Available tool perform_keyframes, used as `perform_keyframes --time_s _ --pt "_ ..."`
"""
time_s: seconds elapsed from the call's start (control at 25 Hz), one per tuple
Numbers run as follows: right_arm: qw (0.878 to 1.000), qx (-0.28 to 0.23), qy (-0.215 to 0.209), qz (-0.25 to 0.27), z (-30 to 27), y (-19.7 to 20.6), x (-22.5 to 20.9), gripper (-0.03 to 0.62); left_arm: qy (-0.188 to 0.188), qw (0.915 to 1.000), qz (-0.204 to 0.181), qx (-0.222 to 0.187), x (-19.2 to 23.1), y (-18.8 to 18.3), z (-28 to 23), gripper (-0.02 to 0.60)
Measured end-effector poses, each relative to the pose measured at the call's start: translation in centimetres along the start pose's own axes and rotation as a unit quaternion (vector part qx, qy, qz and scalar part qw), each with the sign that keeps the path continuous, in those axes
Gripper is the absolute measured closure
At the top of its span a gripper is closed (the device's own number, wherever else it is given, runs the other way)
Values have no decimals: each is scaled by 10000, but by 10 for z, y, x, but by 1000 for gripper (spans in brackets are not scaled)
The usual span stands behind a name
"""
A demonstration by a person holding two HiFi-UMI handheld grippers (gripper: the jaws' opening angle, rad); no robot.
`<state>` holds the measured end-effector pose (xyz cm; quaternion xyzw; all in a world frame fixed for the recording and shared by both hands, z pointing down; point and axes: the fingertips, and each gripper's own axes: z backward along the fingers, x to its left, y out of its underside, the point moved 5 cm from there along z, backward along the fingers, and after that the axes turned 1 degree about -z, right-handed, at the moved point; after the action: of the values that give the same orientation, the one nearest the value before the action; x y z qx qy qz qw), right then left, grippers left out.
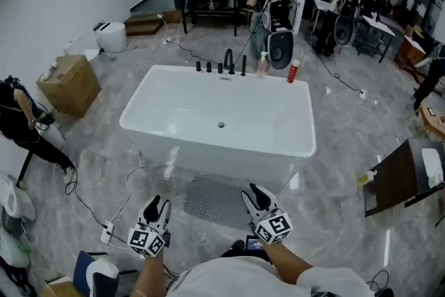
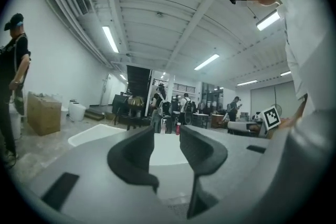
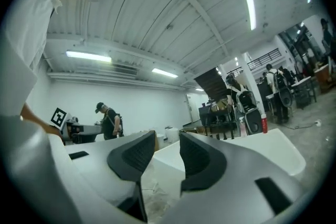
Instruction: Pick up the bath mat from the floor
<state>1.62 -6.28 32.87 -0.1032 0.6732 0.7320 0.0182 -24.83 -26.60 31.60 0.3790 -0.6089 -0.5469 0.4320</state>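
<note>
The grey bath mat [image 1: 215, 204] lies flat on the floor [image 1: 334, 170] beside the bathtub [image 1: 215, 142], its long side along it, between the left tool [image 1: 158, 205] and the seemingly nearer right tool [image 1: 256, 195], both with jaws apart and empty.

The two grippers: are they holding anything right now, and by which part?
Nothing is held. The left gripper and right gripper both have jaws apart and empty; the bath mat lies flat on the floor by the bathtub, untouched.
</note>
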Motion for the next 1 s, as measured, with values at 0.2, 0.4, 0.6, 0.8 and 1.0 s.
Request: perform_keyframes --time_s 0.2,0.4,0.6,0.8,1.0 --pt "9991 -206 362 -52 -8 -3 -48 431 548 9981 -263 120 3 -18 -73 428" --pt "9934 -331 1039 -347 -1 12 -80 430 927 9945 -242 423 12 -7 -117 428" --pt "9874 -68 1439 -653 8 44 -85 431 1324 9888 -314 613 23 5 -151 419" --pt "9771 105 1984 -762 -15 49 -83 430 1777 9817 36 680 62 16 -190 419" --pt "9630 232 2567 -793 -27 41 -65 427 2165 9713 157 969 97 31 -201 419"
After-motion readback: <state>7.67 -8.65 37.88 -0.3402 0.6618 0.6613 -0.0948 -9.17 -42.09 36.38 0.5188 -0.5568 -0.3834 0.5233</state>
